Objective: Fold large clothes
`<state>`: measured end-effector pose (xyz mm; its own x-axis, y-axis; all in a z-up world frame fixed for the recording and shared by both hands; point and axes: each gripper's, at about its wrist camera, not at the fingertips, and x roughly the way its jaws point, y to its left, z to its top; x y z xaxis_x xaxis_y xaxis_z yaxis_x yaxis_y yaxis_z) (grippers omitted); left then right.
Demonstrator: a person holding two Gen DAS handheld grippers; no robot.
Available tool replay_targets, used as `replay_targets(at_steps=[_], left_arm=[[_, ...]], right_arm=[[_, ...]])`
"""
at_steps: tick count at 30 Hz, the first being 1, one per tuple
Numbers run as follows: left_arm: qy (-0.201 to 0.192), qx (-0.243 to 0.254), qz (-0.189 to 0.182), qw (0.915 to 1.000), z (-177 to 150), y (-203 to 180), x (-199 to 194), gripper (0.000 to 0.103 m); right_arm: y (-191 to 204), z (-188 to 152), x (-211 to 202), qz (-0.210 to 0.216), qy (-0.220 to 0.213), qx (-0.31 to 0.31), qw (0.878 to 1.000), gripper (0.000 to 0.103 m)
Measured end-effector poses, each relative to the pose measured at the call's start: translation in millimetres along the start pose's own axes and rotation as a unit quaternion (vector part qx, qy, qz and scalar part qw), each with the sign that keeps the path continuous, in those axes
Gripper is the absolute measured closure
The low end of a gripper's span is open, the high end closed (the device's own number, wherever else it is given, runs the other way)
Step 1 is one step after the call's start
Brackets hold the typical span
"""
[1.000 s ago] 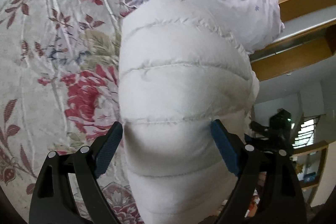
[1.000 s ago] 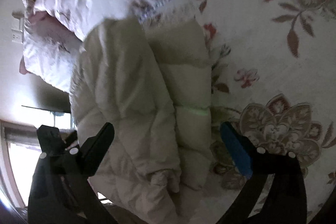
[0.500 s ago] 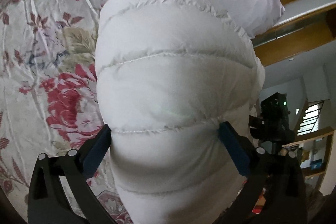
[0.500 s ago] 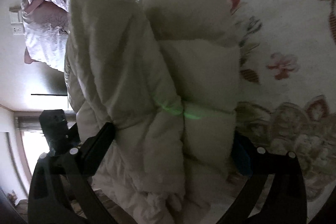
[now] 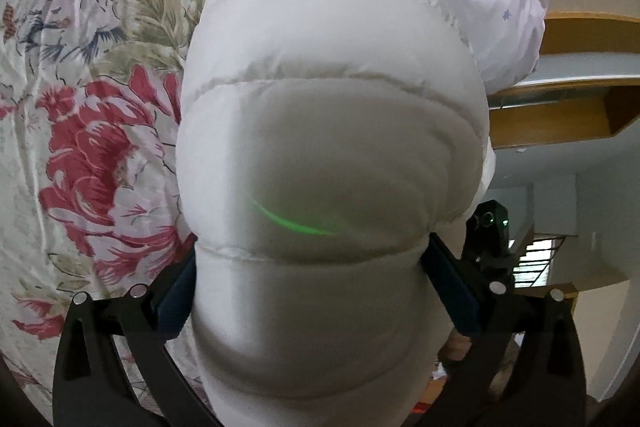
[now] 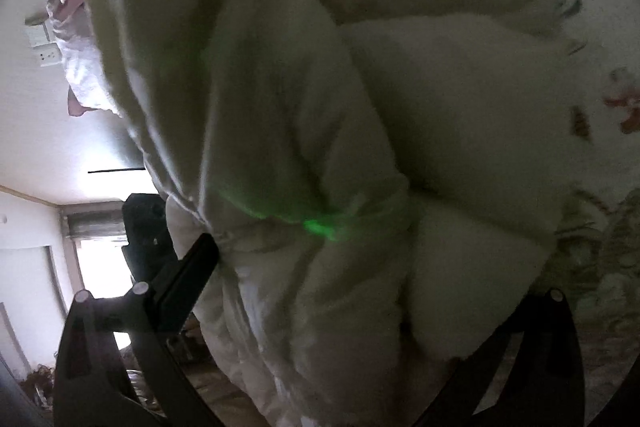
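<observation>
Puffy white quilted jacket [image 5: 332, 155] bunched thick on floral bedspread [image 5: 88, 99], squeezed between both wide-spread tools' pads.

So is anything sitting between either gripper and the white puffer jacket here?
Nothing visible. The puffer jacket already bulges between the wide-set fingers of the left gripper, and its folded bulk fills the right gripper too. Only the floral bedspread lies beside it.
</observation>
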<state>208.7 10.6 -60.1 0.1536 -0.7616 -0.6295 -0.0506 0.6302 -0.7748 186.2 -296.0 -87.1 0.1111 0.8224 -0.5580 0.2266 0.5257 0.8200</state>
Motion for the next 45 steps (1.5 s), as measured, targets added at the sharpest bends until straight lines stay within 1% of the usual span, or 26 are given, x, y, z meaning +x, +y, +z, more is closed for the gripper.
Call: replay_targets(at_steps=[1, 2, 3, 5, 6, 7, 8, 9, 10, 11, 14, 17, 20, 23, 27, 30, 32, 33, 34, 35, 36, 38, 39, 40, 42, 45], left_arm=[[-0.002, -0.001, -0.003, 1.0, -0.8, -1.1, -0.4, 0.006], [-0.003, -0.002, -0.006, 1.0, 0.0, -4.4, 0.4, 0.011], [-0.006, -0.005, -0.012, 0.9999, -0.1, -3.7, -1.5, 0.013], [-0.008, -0.008, -0.022, 0.9997, -0.8, -0.2, -6.3, 0.021], [-0.01, -0.008, -0.027, 0.9995, -1.8, 0.4, -8.1, 0.023], [-0.012, -0.008, -0.031, 0.9994, -2.8, 1.0, -9.8, 0.027], [-0.015, -0.007, -0.033, 0.9993, -3.9, 2.2, -12.1, 0.032], [-0.02, -0.006, -0.037, 0.9991, -0.5, -1.1, -14.3, 0.034], [-0.024, -0.006, -0.041, 0.9988, -0.4, 1.0, -18.5, 0.04], [-0.031, -0.005, -0.049, 0.9983, -0.4, 0.4, -22.8, 0.044], [-0.048, 0.01, -0.058, 0.9971, 0.3, 1.5, -41.8, 0.05], [-0.064, 0.026, -0.059, 0.9958, -0.3, -7.3, -61.5, 0.051], [-0.085, 0.042, -0.058, 0.9938, 2.6, -8.2, -85.5, 0.051], [-0.107, 0.054, -0.047, 0.9917, 8.3, -4.2, -110.0, 0.051], [-0.131, 0.056, -0.012, 0.9897, 17.9, 13.3, -135.3, 0.051], [-0.141, 0.053, 0.02, 0.9885, 23.4, 29.3, -148.9, 0.051], [-0.138, 0.049, 0.039, 0.9885, 26.1, 38.4, -148.9, 0.051], [-0.132, 0.046, 0.059, 0.9884, 29.2, 42.3, -146.9, 0.051], [-0.126, 0.044, 0.076, 0.9881, 30.6, 46.5, -144.4, 0.049], [-0.119, 0.041, 0.1, 0.9871, 31.7, 51.7, -140.0, 0.046], [-0.117, 0.038, 0.111, 0.9862, 27.3, 60.7, -141.5, 0.044], [-0.114, 0.034, 0.127, 0.9847, 26.2, 65.0, -139.6, 0.037], [-0.113, 0.035, 0.14, 0.983, 26.6, 62.7, -136.2, 0.035], [-0.112, 0.037, 0.15, 0.9816, 28.3, 60.4, -133.7, 0.031], [-0.111, 0.046, 0.171, 0.9781, 29.0, 54.5, -131.4, 0.026], [-0.113, 0.06, 0.204, 0.9704, 30.8, 42.7, -131.6, 0.021]], right_arm=[[1.1, -0.8, 2.9, 0.006, 0.002, 0.0, 1.0, 0.003], [2.1, -1.0, 5.1, 0.014, 0.002, 0.0, 1.0, 0.007], [-1.2, -12.3, 2.9, 0.02, 0.002, 0.001, 1.0, 0.01], [-3.6, -15.8, 2.1, 0.039, 0.0, 0.009, 0.999, 0.021], [-4.6, -17.2, 2.4, 0.047, -0.001, 0.013, 0.999, 0.023], [-5.2, -19.0, 3.5, 0.058, -0.002, 0.016, 0.998, 0.031], [-5.0, -21.0, 4.6, 0.068, -0.004, 0.018, 0.998, 0.041], [-4.0, -22.4, 5.3, 0.077, -0.005, 0.018, 0.997, 0.047], [-1.0, -24.9, 5.6, 0.092, -0.009, 0.016, 0.996, 0.054], [2.0, -26.0, 4.8, 0.101, -0.012, 0.012, 0.995, 0.06], [17.8, -30.6, 3.7, 0.115, -0.025, -0.007, 0.993, 0.066], [37.6, -31.8, 3.5, 0.121, -0.035, -0.028, 0.992, 0.068], [58.8, -29.7, 6.0, 0.125, -0.041, -0.048, 0.99, 0.068], [84.1, -27.5, 21.3, 0.124, -0.044, -0.069, 0.989, 0.068], [104.3, -22.4, 49.9, 0.113, -0.041, -0.075, 0.99, 0.068], [115.3, -21.5, 72.1, 0.097, -0.036, -0.079, 0.991, 0.068], [120.5, -21.9, 89.2, 0.075, -0.035, -0.08, 0.993, 0.067], [120.6, -22.4, 99.0, 0.055, -0.035, -0.078, 0.995, 0.066], [119.6, -22.8, 104.9, 0.039, -0.035, -0.074, 0.996, 0.061], [117.7, -24.2, 110.5, 0.018, -0.037, -0.07, 0.997, 0.053], [115.9, -25.2, 114.2, 0.001, -0.041, -0.065, 0.997, 0.048], [112.3, -28.8, 116.6, -0.032, -0.045, -0.055, 0.997, 0.03], [111.9, -30.3, 115.3, -0.045, -0.047, -0.054, 0.996, 0.025], [112.6, -33.1, 111.5, -0.068, -0.053, -0.053, 0.995, 0.016], [113.9, -34.8, 100.4, -0.089, -0.066, -0.053, 0.992, 0.013], [111.2, -45.0, 65.1, -0.124, -0.125, -0.032, 0.984, 0.011]])
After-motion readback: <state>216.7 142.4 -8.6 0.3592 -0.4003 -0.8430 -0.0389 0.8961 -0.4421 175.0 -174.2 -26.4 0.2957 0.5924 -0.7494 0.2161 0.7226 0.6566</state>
